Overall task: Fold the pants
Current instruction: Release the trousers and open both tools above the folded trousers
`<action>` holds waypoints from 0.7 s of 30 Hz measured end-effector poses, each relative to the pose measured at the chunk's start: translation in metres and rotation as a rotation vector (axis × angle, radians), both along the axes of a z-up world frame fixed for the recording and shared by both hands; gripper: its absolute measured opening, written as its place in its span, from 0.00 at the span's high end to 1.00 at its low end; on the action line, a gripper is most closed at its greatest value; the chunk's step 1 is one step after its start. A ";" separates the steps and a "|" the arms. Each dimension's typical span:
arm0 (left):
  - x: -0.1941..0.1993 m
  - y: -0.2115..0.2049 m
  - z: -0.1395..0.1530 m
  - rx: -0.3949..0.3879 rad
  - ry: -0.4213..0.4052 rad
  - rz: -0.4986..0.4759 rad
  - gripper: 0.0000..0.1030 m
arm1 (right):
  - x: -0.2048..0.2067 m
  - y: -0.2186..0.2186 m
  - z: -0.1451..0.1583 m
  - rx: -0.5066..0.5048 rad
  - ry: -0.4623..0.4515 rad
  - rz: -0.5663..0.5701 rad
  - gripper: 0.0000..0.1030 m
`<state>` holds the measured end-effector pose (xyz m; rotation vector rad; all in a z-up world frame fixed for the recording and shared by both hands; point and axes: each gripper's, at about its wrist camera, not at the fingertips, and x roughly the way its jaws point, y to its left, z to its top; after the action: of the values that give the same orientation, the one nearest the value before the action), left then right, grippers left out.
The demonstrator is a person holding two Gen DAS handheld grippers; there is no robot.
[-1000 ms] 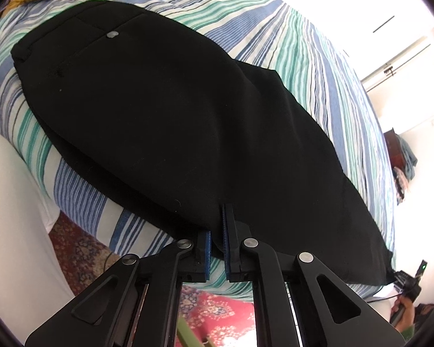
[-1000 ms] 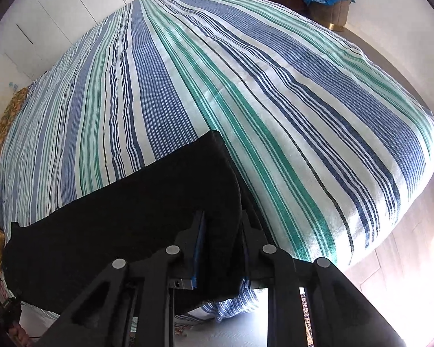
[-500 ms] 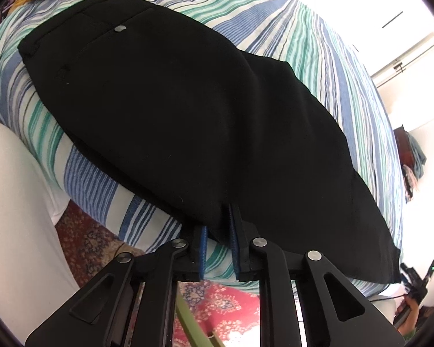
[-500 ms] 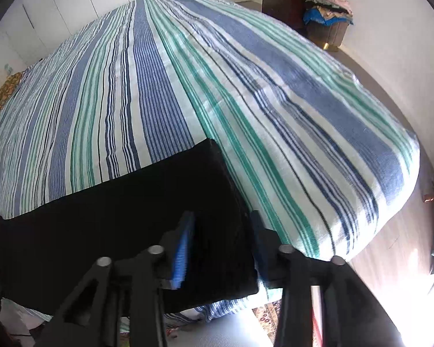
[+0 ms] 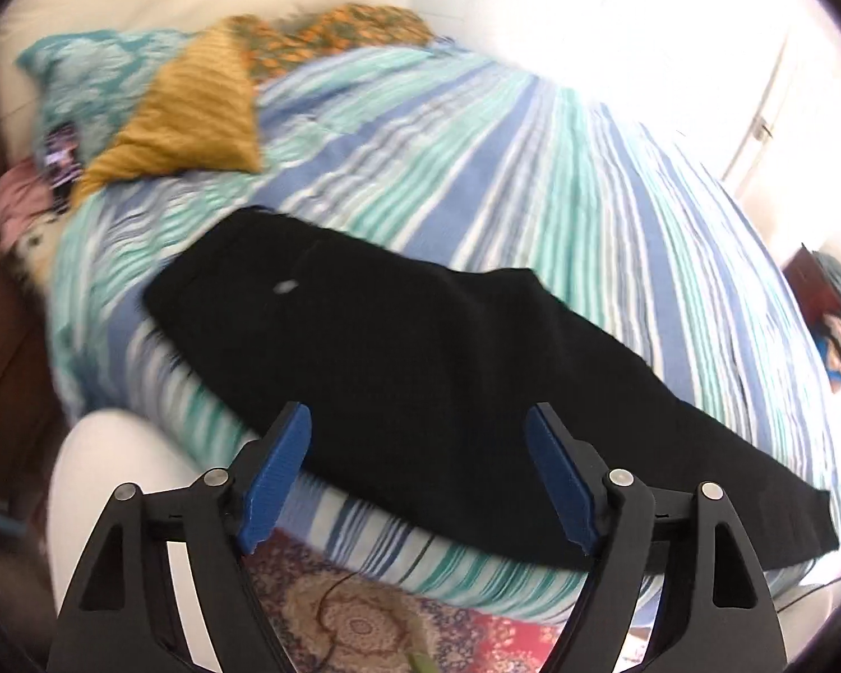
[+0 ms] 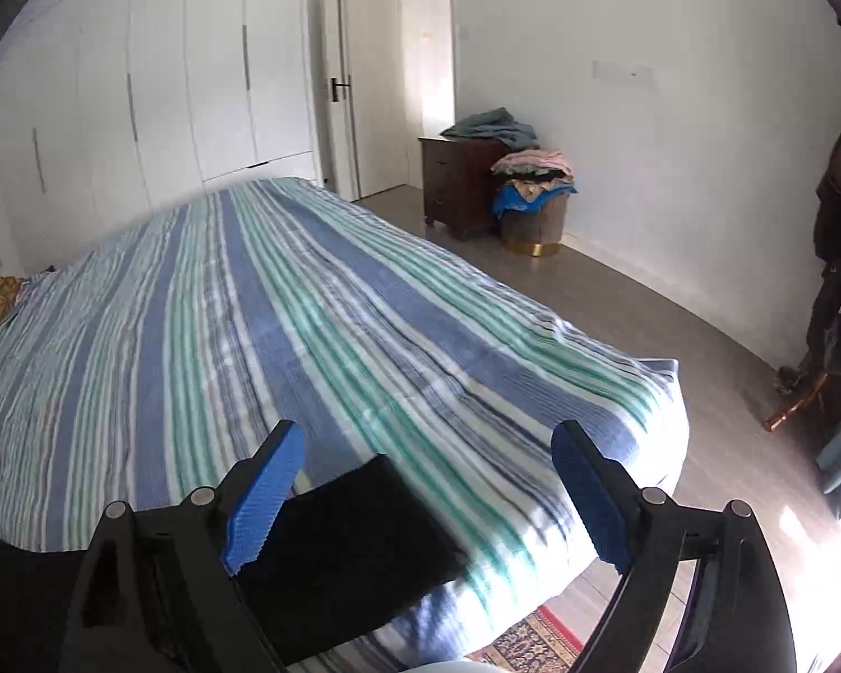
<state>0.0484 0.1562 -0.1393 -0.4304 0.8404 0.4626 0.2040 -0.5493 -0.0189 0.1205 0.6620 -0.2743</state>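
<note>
Now one pair of pants lies, seemingly folded, on one bed; left claw and right claw are opening, empty.

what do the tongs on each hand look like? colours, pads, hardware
Both match. Left tongs: black triangular cut-out arms, silver round pivot bolts, blue ribbed pads on the inner finger faces. Right tongs: same black frame, silver bolts and blue textured pads. No cables or markings visible on either. No hands or sleeves in view.
</note>
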 end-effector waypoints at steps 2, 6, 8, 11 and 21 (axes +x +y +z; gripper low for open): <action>0.029 0.004 -0.014 0.011 0.037 -0.067 0.21 | 0.005 0.032 -0.004 0.016 0.022 0.098 0.12; 0.063 0.013 -0.050 0.056 0.121 -0.070 0.21 | 0.010 0.097 -0.035 0.058 0.095 0.283 0.12; 0.067 0.021 -0.069 0.061 0.171 -0.043 0.21 | 0.009 0.123 -0.056 0.092 0.138 0.345 0.12; 0.055 0.027 -0.086 0.060 0.180 -0.046 0.21 | 0.009 0.144 -0.092 0.148 0.223 0.385 0.12; 0.057 0.017 -0.088 0.110 0.190 -0.072 0.16 | -0.002 0.140 -0.136 0.245 0.337 0.323 0.12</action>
<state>0.1053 0.1727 -0.2271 -0.2567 1.0059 0.4856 0.2021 -0.4097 -0.1548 0.2018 1.0352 0.1033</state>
